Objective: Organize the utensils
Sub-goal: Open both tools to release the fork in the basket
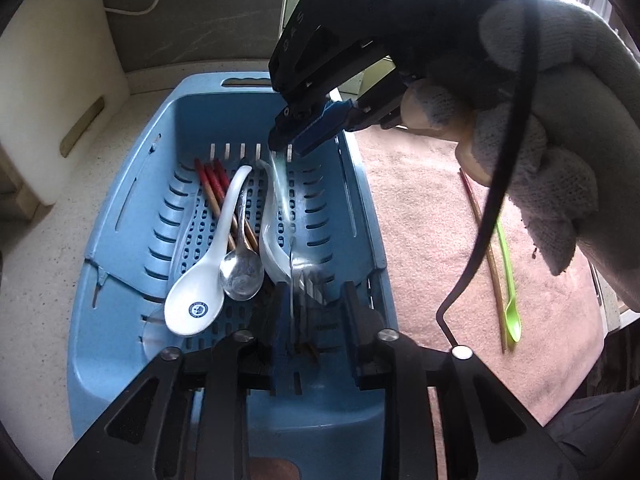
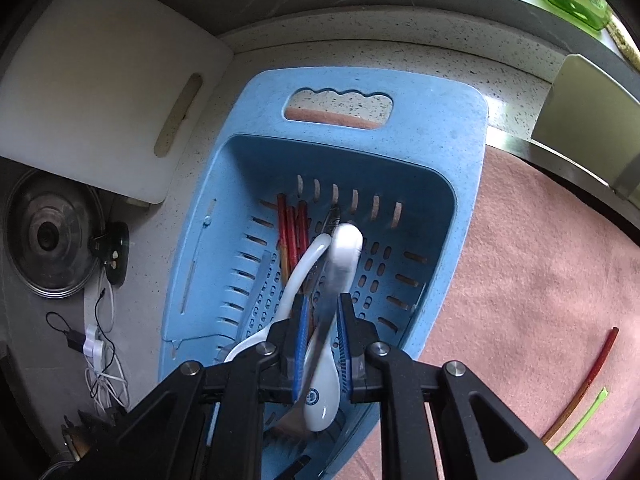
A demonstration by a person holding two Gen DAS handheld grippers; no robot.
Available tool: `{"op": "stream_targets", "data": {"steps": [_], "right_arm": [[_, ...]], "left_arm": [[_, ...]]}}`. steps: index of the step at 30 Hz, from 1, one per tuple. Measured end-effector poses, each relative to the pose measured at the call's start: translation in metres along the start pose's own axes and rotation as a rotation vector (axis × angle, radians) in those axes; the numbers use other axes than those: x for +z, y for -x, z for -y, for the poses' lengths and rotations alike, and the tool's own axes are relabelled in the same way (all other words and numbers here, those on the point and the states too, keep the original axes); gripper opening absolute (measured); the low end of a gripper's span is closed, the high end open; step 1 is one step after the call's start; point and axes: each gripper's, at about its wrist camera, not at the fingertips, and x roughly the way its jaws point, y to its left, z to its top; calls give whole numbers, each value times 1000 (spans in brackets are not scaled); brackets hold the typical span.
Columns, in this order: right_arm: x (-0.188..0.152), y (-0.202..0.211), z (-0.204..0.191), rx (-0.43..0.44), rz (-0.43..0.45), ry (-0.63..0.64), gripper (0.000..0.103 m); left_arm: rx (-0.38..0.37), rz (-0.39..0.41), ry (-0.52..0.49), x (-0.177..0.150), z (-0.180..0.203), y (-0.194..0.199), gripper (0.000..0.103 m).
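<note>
Right gripper: points down into the blue basket; a white ceramic spoon and a metal fork stand between its jaws. I cannot tell if the pads press them.
Left gripper: jaws partly apart over the fork's prongs, gripping nothing that I can see.
Already in basket: another white spoon, a metal spoon, red chopsticks.
Still on the pink towel: green spoon, one chopstick.
Advice: lower both pieces flat beside the other spoons, release low so the ceramic does not knock.
</note>
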Motion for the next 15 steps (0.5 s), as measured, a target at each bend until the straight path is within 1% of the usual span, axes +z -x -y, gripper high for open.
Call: {"op": "stream_targets", "data": {"steps": [2,4,10,15], "right_arm": [[-1,5,0,2,13,10,20],[-3,10,0,10,19,16,22],[-12,27,0,19,52,65,22],[-25,45,3,51,89,108,22]], "left_arm": [[16,7,7,0,0,3,40],[25,15,9,-1,2,6,40],[55,31,31,-6,6,15,40],[71,47,40,-9,15,24,40]]}}
